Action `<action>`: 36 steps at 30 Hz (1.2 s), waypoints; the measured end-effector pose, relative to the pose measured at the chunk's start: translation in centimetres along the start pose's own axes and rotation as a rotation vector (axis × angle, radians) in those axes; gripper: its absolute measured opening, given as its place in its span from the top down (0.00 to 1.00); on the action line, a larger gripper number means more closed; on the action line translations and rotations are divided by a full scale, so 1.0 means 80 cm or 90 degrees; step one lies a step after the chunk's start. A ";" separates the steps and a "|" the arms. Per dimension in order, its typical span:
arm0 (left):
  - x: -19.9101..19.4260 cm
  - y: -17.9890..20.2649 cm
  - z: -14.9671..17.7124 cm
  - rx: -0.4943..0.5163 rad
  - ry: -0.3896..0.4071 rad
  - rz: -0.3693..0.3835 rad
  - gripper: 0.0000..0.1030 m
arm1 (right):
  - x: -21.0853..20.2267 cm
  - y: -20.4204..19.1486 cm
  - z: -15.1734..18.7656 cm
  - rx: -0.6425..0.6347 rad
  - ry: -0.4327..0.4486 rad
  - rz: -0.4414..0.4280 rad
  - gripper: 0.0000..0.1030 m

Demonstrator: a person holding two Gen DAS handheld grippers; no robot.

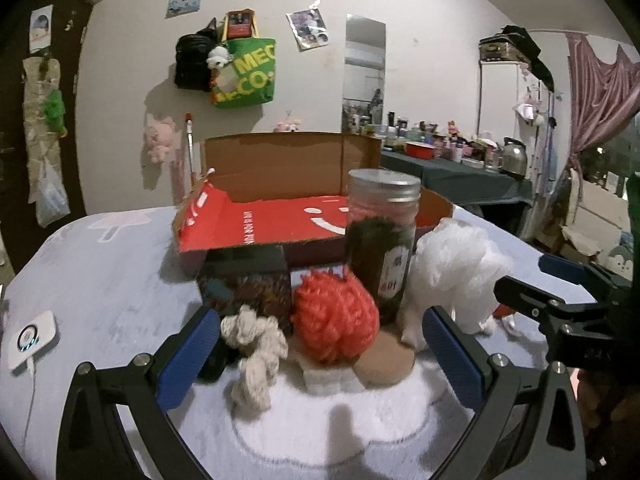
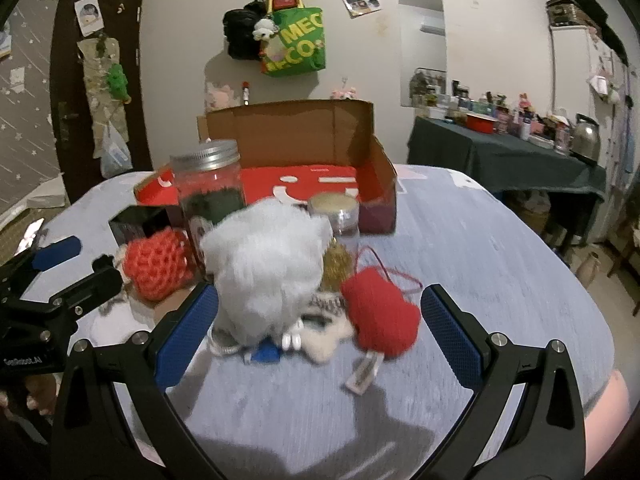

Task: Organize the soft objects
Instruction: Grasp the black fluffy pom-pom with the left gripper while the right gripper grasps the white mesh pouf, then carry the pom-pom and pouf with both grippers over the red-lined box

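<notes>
An open cardboard box (image 1: 280, 216) with a red inside stands behind a pile of things on the table; it also shows in the right wrist view (image 2: 320, 176). My left gripper (image 1: 320, 348) is open around an orange knitted ball (image 1: 336, 316), a knotted rope toy (image 1: 254, 344) and a brown round pad (image 1: 386, 364), touching none. My right gripper (image 2: 320, 320) is open around a white fluffy puff (image 2: 266, 268) and a red knitted piece (image 2: 380, 316). A small white plush (image 2: 324, 340) lies between them.
A tall glass jar (image 1: 382, 240) with a metal lid and a dark box (image 1: 246, 284) stand among the soft things. A short jar (image 2: 336, 216) is behind the puff. A white device (image 1: 32, 340) lies at the table's left. A cluttered side table (image 2: 500, 148) stands at the right.
</notes>
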State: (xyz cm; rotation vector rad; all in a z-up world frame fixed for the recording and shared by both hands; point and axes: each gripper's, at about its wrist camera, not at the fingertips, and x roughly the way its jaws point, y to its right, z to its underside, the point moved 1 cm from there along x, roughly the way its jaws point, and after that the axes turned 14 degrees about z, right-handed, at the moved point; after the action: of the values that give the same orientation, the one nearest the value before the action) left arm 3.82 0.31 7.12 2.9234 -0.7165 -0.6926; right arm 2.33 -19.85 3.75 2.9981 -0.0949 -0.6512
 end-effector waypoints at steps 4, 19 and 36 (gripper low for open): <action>0.007 -0.014 -0.012 -0.006 -0.007 -0.004 0.00 | 0.010 0.001 -0.014 -0.005 -0.004 -0.017 0.00; -0.014 -0.113 0.006 -0.059 -0.084 -0.052 0.08 | 0.039 -0.007 -0.023 0.003 -0.039 -0.071 0.00; 0.014 -0.112 0.022 -0.044 -0.156 0.017 0.75 | 0.056 -0.014 -0.012 0.020 -0.087 -0.172 0.62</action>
State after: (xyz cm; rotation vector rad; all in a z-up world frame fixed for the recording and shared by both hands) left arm 7.80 7.91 3.70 2.7907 -0.7321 -1.0632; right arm 6.87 -19.03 2.69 3.0207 0.3007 -0.8864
